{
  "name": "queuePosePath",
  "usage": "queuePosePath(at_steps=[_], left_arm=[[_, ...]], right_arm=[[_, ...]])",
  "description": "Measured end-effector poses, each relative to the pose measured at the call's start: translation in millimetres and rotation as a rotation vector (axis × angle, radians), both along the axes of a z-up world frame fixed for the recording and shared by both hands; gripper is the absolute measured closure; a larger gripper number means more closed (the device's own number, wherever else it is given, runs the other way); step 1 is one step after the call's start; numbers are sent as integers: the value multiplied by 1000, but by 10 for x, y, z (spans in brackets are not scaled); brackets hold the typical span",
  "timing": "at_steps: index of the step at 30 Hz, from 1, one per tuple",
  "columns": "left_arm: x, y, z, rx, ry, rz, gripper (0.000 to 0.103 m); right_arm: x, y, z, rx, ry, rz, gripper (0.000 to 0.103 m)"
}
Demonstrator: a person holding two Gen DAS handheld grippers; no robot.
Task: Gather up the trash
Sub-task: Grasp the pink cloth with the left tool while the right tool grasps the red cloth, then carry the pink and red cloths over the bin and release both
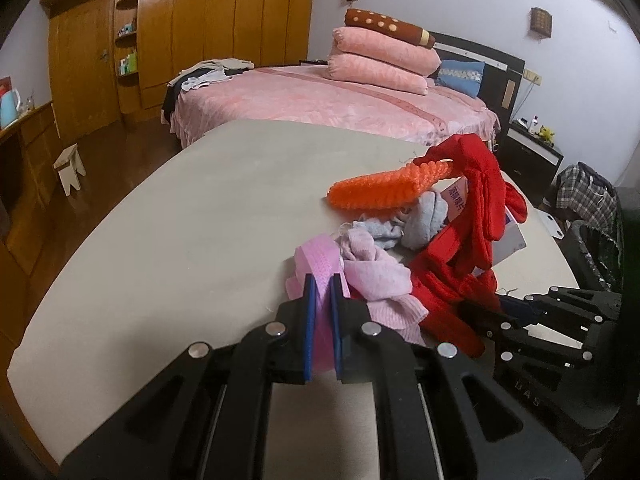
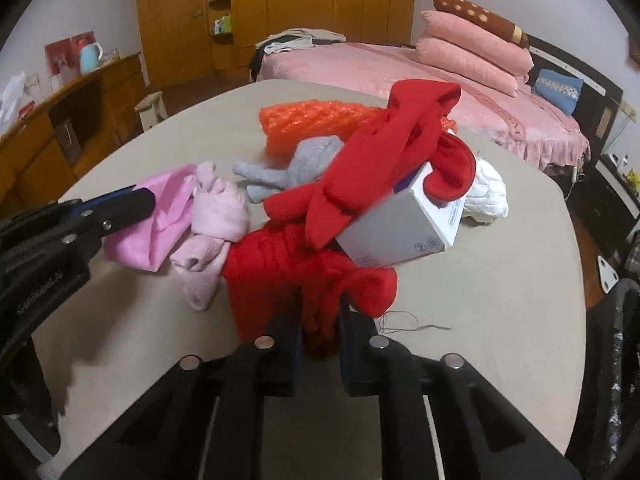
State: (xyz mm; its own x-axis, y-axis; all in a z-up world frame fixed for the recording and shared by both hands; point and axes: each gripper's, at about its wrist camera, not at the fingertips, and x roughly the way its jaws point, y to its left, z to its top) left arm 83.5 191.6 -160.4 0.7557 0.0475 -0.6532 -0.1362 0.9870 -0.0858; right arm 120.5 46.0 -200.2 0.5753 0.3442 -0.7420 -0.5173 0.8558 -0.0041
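Pinching the bright pink cloth [image 1: 316, 264] at the near left of the table [image 1: 200, 208], the left gripper [image 1: 323, 292] clamps it while the right gripper [image 2: 320, 332] clasps red fabric [image 2: 280, 272] draped over a white box [image 2: 396, 228].

white box [image 2: 400, 232] half buried under red cloth [image 2: 360, 160], its print unreadable

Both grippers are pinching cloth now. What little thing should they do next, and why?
Probably lift the left gripper a little, since it is shut on the bright pink cloth, which lies at the pile's edge. The right gripper pinches the red knitted garment, but a white cardboard box rests tangled in it, so pulling there might tip it.
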Motion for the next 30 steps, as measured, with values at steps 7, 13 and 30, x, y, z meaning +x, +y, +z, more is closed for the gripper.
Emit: queuePosePath(at_steps=[7,13,30], left_arm=[[-8,4,0,-2,4,7,97],[-145,-74,162,-8,-28,-5,97],[-480,-566,926,-13,-178,-116,97]], right_arm=[[11,-127,25,70,29,-4,90],[-62,-354,183,200,65,-9,90],[-434,-997,1014,368,-52,-3,90]])
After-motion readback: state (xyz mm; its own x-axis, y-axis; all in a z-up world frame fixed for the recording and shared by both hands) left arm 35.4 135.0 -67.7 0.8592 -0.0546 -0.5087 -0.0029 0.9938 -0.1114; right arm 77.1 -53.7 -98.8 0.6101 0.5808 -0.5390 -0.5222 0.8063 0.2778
